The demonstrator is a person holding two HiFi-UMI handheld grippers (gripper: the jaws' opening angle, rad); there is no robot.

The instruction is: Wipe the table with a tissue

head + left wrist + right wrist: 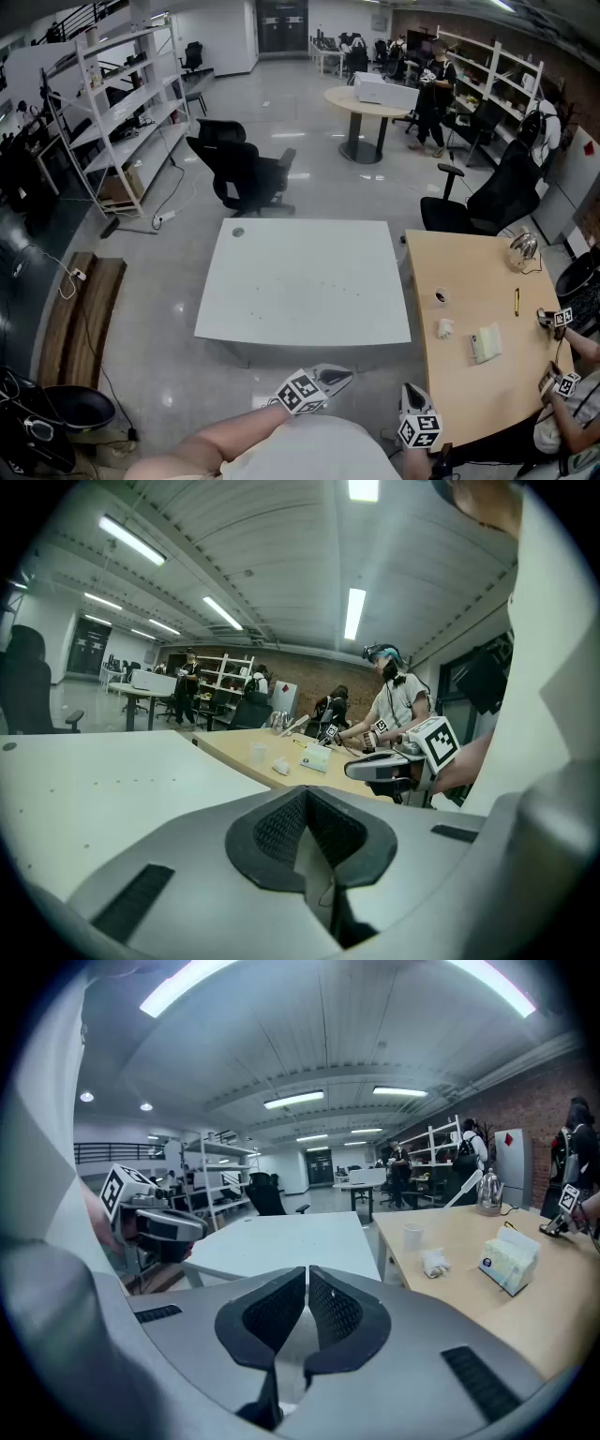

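White table (305, 281) at 12 o'clock; crumpled tissue (445, 328) on wooden table (469, 281), 2 o'clock. Left gripper (339, 378), right gripper (411, 391) pressed together, empty.

The white table (300, 281) before me offers a wide open top with room to sweep anywhere. To my right, the wooden table (469, 394) is busier: a cup (441, 296), a crumpled tissue (445, 328) and a tissue box (486, 342) sit together, and another person (567, 417) works at its right edge.
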